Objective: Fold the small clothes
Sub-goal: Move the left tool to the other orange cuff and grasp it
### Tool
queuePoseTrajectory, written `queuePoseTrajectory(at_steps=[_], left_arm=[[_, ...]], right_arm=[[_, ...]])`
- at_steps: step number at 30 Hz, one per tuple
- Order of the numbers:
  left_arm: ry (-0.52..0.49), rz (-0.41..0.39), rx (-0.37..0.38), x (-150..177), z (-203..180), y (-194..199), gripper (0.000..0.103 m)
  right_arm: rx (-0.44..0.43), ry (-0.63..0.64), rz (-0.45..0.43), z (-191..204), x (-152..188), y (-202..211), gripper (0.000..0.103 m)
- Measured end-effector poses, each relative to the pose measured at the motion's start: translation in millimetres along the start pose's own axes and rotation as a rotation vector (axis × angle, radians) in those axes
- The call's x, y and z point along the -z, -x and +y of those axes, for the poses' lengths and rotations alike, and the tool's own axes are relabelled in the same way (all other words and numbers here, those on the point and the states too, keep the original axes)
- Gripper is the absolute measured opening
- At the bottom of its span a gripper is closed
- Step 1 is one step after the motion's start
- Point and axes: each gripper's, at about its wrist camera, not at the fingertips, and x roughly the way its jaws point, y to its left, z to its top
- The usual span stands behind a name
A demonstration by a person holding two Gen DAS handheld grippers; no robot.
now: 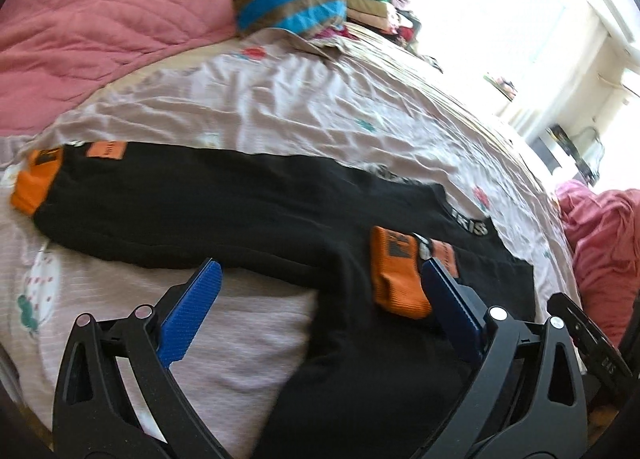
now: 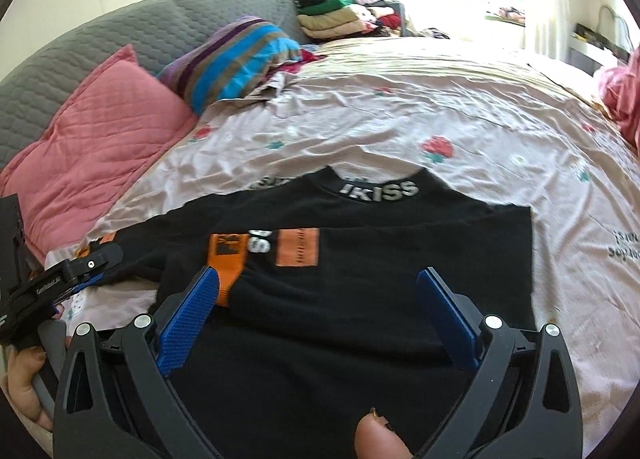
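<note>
A black long-sleeved top [image 2: 360, 299] lies flat on the bed, with its collar lettering [image 2: 378, 190] at the far side. One sleeve is folded across the chest, and its orange cuff [image 2: 227, 259] rests beside an orange patch [image 2: 298, 246]. The other sleeve stretches out to the left and ends in an orange cuff [image 1: 34, 183]. My left gripper [image 1: 320, 267] hovers open over the top near the folded cuff [image 1: 396, 271], holding nothing. My right gripper [image 2: 320, 275] hovers open above the chest, also holding nothing. In the right wrist view the left gripper [image 2: 80, 271] shows at the left edge.
The bed sheet [image 2: 400, 119] is pale pink and floral. A pink quilted pillow [image 2: 100, 131], a striped pillow [image 2: 240, 55] and a grey quilted cushion [image 2: 120, 27] lie at the head. Folded clothes [image 2: 336, 19] are stacked at the back. A pink cloth [image 1: 604, 251] is heaped at the right.
</note>
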Motion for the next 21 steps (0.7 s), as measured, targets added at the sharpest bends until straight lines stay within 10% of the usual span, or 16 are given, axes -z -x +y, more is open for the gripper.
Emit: queuePoseTrajectory(at_steps=[21], left_arm=[[0.171,-0.074,-0.112,-13,82,32,0.094]], right_arm=[[-0.118,0.186,0.019,102,-9,-32,0.098]])
